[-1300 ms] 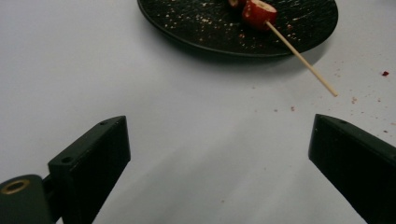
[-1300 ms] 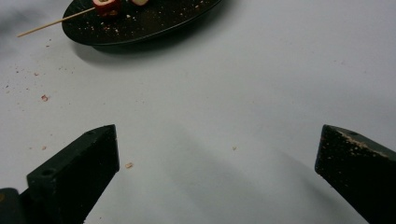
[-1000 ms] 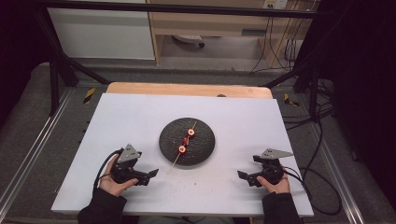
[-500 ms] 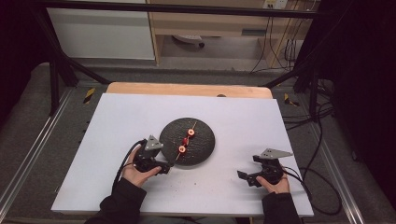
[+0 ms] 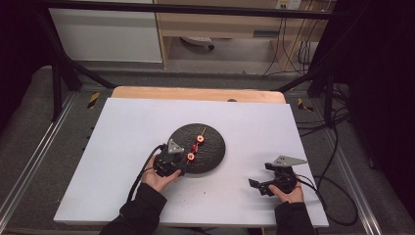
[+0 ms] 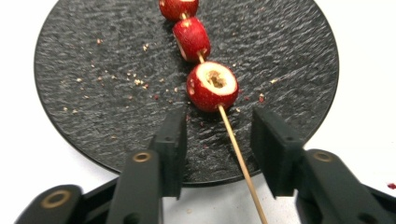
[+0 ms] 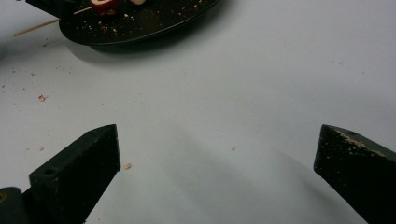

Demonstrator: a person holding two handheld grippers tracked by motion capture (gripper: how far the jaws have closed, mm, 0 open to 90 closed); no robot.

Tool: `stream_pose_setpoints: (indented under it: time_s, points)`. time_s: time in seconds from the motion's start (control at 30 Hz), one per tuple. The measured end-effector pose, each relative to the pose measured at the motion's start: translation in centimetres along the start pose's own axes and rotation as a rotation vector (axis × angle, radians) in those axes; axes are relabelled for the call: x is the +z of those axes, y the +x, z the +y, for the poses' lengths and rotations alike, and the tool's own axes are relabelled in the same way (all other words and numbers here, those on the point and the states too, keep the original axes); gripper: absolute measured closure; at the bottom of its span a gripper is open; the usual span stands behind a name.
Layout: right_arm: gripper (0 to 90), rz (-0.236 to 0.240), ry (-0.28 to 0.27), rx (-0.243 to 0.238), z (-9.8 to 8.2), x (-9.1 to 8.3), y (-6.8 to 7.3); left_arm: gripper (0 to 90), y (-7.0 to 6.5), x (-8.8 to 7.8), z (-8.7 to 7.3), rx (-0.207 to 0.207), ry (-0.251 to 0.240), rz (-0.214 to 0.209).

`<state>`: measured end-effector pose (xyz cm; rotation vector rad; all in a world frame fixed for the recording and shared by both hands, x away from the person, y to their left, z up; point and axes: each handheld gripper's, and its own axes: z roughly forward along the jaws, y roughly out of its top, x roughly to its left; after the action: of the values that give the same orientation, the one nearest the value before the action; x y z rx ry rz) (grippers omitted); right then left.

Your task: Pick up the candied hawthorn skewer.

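A round black plate (image 5: 208, 147) sat near the middle of the white worktop (image 5: 122, 137). On the plate lay a thin wooden stick (image 6: 236, 154) with red fruit pieces (image 6: 212, 86) pushed onto it. The bare end of the stick poked out over the plate's near edge.

The left gripper (image 5: 178, 164) was at that edge of the plate. Its fingers (image 6: 170, 140) were apart, one on each side of the stick, and not touching it. Small crumbs lay on the plate.

The right gripper (image 5: 259, 185) rested on the worktop, well away from the plate. Its fingers (image 7: 79, 172) were wide apart and held nothing.
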<state>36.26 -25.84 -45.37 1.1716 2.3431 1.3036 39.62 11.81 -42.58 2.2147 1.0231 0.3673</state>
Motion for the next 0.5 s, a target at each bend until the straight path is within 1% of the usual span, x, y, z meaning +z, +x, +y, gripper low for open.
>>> stream_pose_setpoints:
  time_s: [0.17,0.2,0.23,0.3,0.33,0.37,0.4,0.5]
  points:
    - [1.5,0.001,-0.001,0.0,0.0,0.0,0.0,71.2,-0.4,0.3,0.0,-0.008,0.008,0.013]
    - [1.5,0.001,-0.001,0.0,0.0,0.0,0.0,71.2,-0.5,0.3,0.1,-0.009,0.009,0.015]
    - [1.5,0.003,-0.003,-0.001,0.0,0.0,0.0,74.2,-0.6,0.3,0.1,-0.009,0.009,0.019]
    - [1.5,0.002,-0.001,0.0,0.0,0.0,0.0,77.9,-0.9,0.4,0.0,-0.011,0.004,0.034]
    - [1.5,0.002,-0.001,0.001,0.0,0.0,0.0,79.4,-0.9,0.4,0.0,-0.011,0.004,0.034]
    - [1.5,0.002,-0.001,0.001,0.0,0.0,0.0,79.4,-1.0,0.4,0.0,-0.012,0.001,0.039]
    - [1.6,0.003,-0.002,0.001,0.0,-0.1,0.0,83.0,-1.1,0.4,-0.1,-0.015,-0.004,0.047]
    - [1.6,0.003,-0.002,0.001,0.0,0.0,0.0,84.6,-1.2,0.4,-0.2,-0.025,-0.013,0.062]
